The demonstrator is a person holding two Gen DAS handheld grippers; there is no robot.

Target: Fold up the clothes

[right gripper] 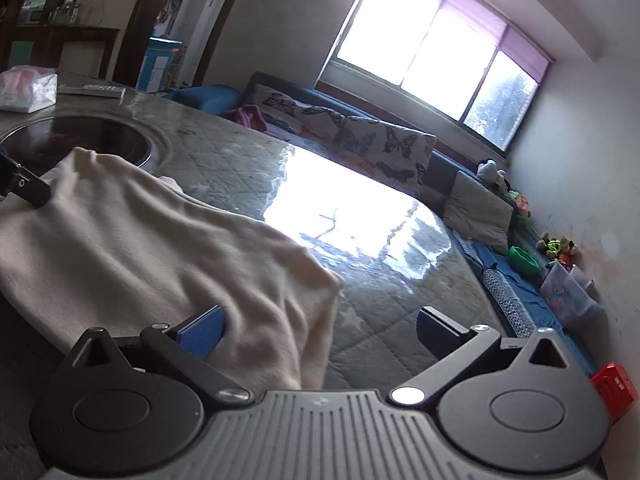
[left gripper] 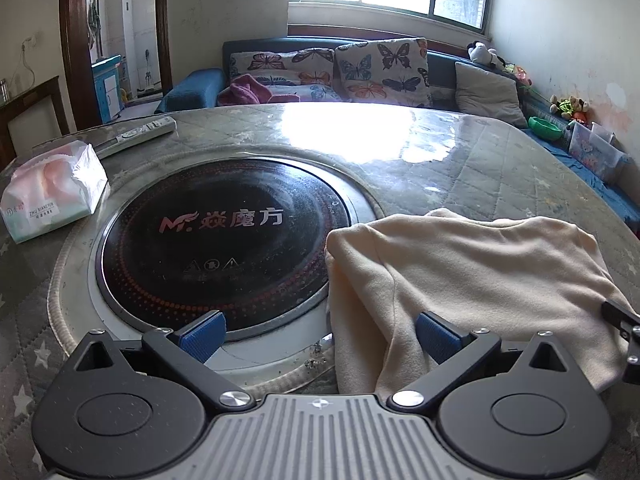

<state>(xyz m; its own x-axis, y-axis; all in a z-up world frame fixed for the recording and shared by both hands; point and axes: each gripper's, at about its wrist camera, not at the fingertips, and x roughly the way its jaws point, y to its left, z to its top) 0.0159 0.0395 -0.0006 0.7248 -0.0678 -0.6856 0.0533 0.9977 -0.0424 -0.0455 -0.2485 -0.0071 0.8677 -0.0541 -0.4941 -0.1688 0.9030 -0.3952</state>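
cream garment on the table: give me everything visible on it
The cream garment is soft, fleece-like fabric, plain, with no print showing. It lies loosely bunched and wrinkled on the quilted table cover, its left edge overlapping the rim of the round black cooktop. A seam runs down its left part. The left gripper and right gripper are both open at its near edge, each with one finger against the cloth.

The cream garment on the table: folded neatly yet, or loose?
Loose: the cream garment lies rumpled with uneven edges, and no tidy fold shows.
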